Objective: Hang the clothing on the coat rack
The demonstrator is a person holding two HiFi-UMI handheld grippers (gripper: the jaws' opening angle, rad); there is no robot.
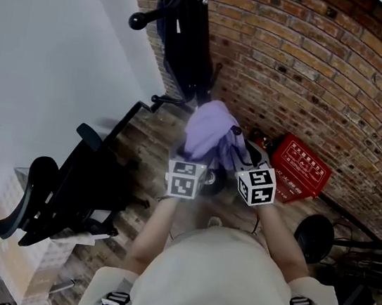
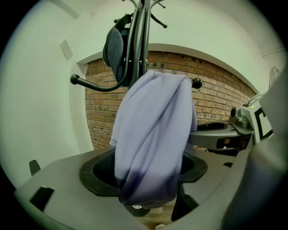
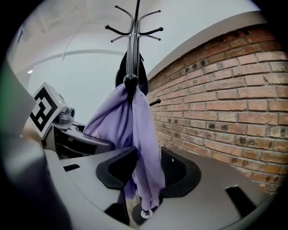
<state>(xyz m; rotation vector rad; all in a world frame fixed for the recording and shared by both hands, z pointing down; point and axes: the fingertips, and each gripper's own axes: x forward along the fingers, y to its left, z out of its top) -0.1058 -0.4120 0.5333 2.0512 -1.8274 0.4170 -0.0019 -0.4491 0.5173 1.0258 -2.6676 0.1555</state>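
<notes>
A lilac garment (image 1: 208, 133) is draped over a knobbed peg (image 3: 130, 81) of the black coat rack (image 1: 187, 34) and hangs down from it. My left gripper (image 1: 200, 165) and right gripper (image 1: 238, 161) are both at its lower part, side by side. In the left gripper view the garment (image 2: 153, 134) hangs loosely in the wide gap of the left gripper (image 2: 144, 173), and the pads stand off the cloth. In the right gripper view the cloth (image 3: 137, 134) passes between the spread jaws of the right gripper (image 3: 148, 170) with a gap showing. A dark item (image 2: 114, 49) hangs higher on the rack (image 2: 137, 40).
A brick wall (image 1: 318, 61) runs behind and right of the rack, and a white wall (image 1: 42, 55) stands to the left. A red box (image 1: 301, 168) lies on the floor at right. A black office chair (image 1: 65, 186) and a cardboard box (image 1: 19, 257) stand at left.
</notes>
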